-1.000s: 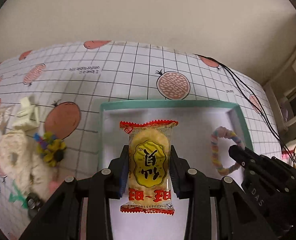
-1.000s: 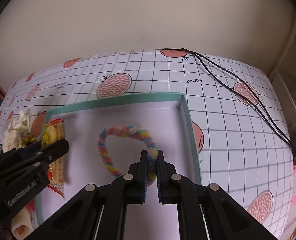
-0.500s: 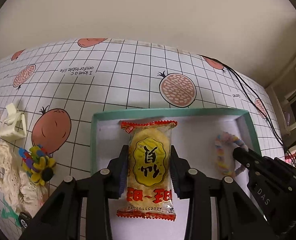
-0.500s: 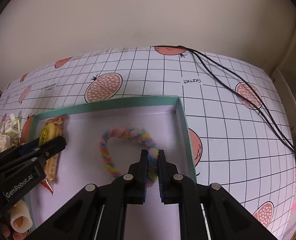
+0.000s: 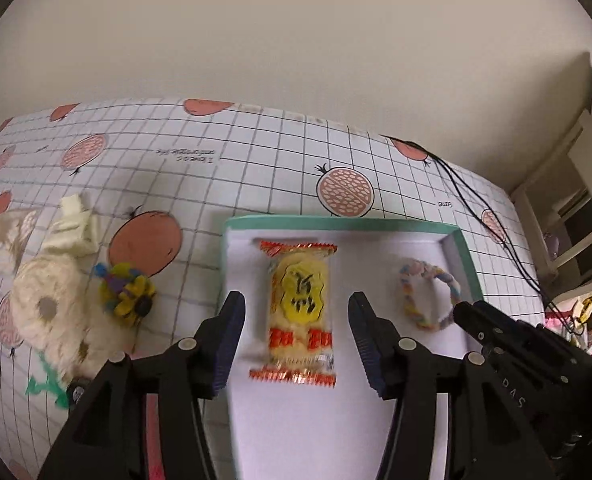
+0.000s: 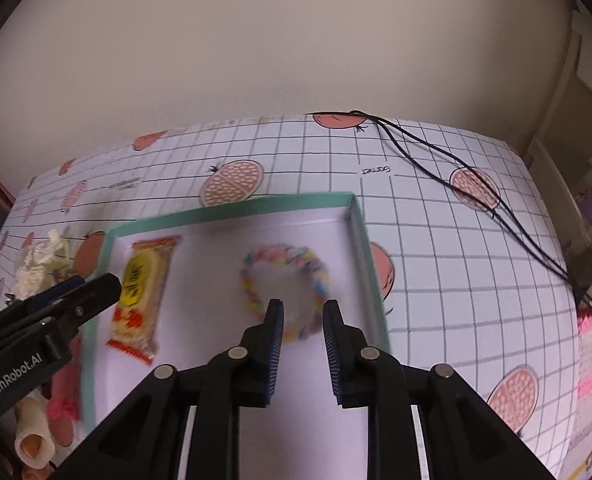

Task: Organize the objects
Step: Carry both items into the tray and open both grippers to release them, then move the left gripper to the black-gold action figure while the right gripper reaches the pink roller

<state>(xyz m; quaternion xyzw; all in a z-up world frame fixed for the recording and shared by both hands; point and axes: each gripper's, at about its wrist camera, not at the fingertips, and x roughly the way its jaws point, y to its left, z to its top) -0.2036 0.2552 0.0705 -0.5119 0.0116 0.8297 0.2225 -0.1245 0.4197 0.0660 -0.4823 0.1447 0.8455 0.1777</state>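
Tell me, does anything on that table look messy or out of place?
Inside the tray, the snack packet and pastel ring lie neatly. The clutter is left of it: lacy white items and a yellow flower toy heaped together.

Snack packet (image 5: 299, 312): glossy plastic film, crimped saw-tooth ends. Ring (image 5: 428, 295): fuzzy pastel twisted pipe-cleaner look, matt. Tray (image 5: 336, 224): matt card or plastic, cannot tell which; teal rim, smooth pale floor. Tablecloth (image 6: 436, 240): smooth printed sheet, slight sheen. Left gripper (image 5: 296, 334): black matt plastic, ribbed blue pads, metal pins. Right gripper (image 6: 303, 322): same finish. Lace piece (image 5: 48, 304), left: cream, rough openwork cloth. Cables (image 6: 436, 156), far right: thin, black, smooth.
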